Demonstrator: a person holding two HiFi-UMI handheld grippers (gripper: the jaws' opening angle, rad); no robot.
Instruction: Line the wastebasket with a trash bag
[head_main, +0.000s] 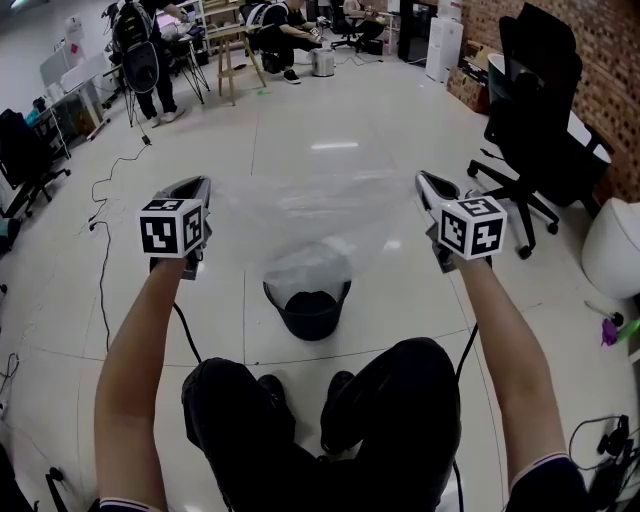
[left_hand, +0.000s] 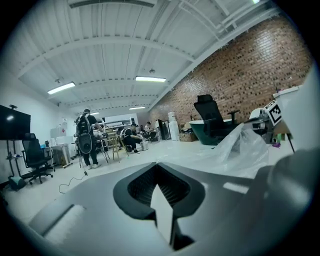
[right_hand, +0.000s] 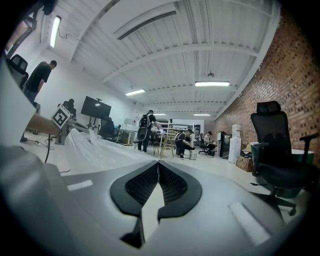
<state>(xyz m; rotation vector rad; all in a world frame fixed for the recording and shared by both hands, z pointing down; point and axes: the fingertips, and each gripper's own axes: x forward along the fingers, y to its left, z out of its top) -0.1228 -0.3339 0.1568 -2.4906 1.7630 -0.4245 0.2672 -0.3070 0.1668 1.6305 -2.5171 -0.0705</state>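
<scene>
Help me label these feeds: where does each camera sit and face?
Head view: on the person's head, steeply down at the trash bag held between left gripper and right gripper over the wastebasket; forearms, legs show.
Left gripper view: on that gripper, along its shut jaws across the room; right gripper's cube at the edge.
Right gripper view: likewise, mirrored.
Shared: both gripper views catch trash bag, brick wall.

Brick wall (head_main: 610, 50) on the right, glossy pale floor (head_main: 350, 120) (cables (head_main: 103, 290) trailing), black office chair (head_main: 535, 120), ceiling strip lights (right_hand: 212, 84).
</scene>
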